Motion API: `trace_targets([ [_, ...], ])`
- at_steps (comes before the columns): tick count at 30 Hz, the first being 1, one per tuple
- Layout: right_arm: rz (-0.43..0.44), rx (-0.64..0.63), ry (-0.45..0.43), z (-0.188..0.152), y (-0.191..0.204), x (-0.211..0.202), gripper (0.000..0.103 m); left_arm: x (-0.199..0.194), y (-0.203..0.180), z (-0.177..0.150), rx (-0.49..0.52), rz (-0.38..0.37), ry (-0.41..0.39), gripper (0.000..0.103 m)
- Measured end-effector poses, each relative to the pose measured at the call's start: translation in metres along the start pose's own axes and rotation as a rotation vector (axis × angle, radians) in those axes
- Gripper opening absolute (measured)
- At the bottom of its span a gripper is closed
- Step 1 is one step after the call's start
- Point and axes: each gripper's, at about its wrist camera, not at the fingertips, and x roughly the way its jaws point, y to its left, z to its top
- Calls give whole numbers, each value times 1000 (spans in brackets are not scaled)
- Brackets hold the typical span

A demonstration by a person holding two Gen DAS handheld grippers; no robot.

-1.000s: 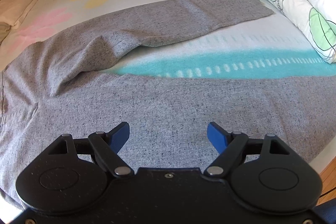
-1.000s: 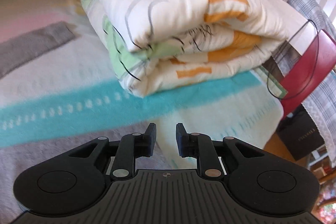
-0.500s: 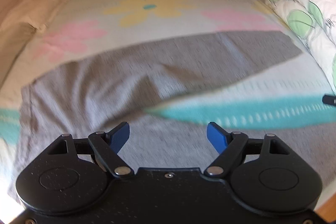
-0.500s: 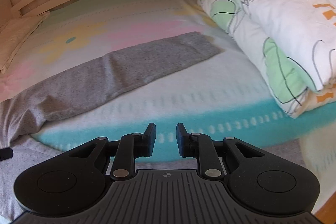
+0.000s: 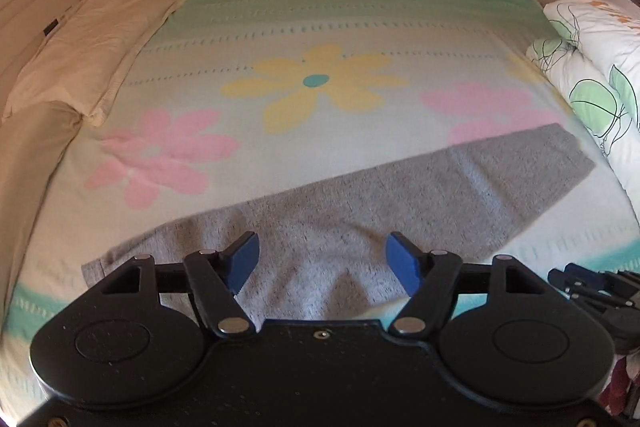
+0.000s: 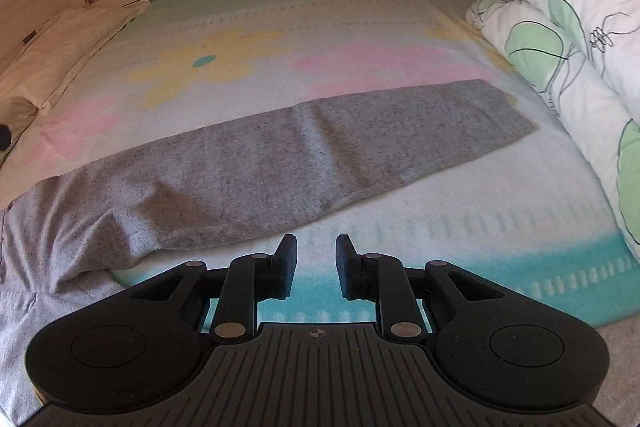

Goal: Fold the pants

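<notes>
We find no legible text, brand, number or label in either view. The only sign-like mark we record is a small round crosshair emblem moulded on the ribbed black body of the right gripper (image 6: pixel 316 265), just behind its fingers; it carries no letters. The orange strokes printed on the folded duvet (image 6: pixel 560 39) are pattern, not readable characters. The small dark tag on the bed frame (image 5: pixel 51 26) at the left is too small to read.

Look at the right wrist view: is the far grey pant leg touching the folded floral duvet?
No: the far leg of the grey pants ends short of the duvet, with a strip of blanket showing between them.
</notes>
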Motion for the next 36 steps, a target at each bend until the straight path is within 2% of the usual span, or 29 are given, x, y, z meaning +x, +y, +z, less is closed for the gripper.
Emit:
trace_targets([
  [3, 30, 6, -1, 3, 2, -2, 21, 4, -3, 1, 4, 17, 4, 73],
  [7, 61, 43, -13, 7, -1, -6, 21, 9, -13, 1, 15, 16, 70, 73],
  [9, 69, 55, -23, 8, -2, -10, 21, 5, -18, -3, 29, 4, 48, 73],
  [12, 64, 57, -47, 12, -2, -14, 21, 0, -21, -11, 60, 31, -14, 73],
  [16, 81, 100, -58, 21, -10, -13, 21, 7, -2, -24, -46, -5, 1, 74],
  [18, 69, 121, -46, 29, -15, -7, 21, 19, 7, -28, -106, 8, 75, 72],
  [19, 59, 130, -35, 34, -16, -2, 21, 25, 12, -30, -135, -10, 106, 72],
  [21, 23, 145, -20, 48, -19, 11, 21, 35, 21, -35, -174, -29, 115, 73],
  [23, -43, 139, 8, 65, -20, 28, 21, 42, 28, -39, -209, 27, 91, 73],
  [25, -78, 144, 49, 82, -21, 47, 21, 53, 33, -33, -206, 70, 128, 72],
  [29, -45, 227, 143, 114, -33, 95, 21, 57, 40, -19, -189, 69, 103, 73],
  [33, -78, 274, 139, 140, -36, 135, 21, 64, 48, -10, -218, 84, 85, 73],
  [36, -106, 304, 119, 156, -39, 160, 21, 74, 54, -9, -249, 66, 99, 73],
])
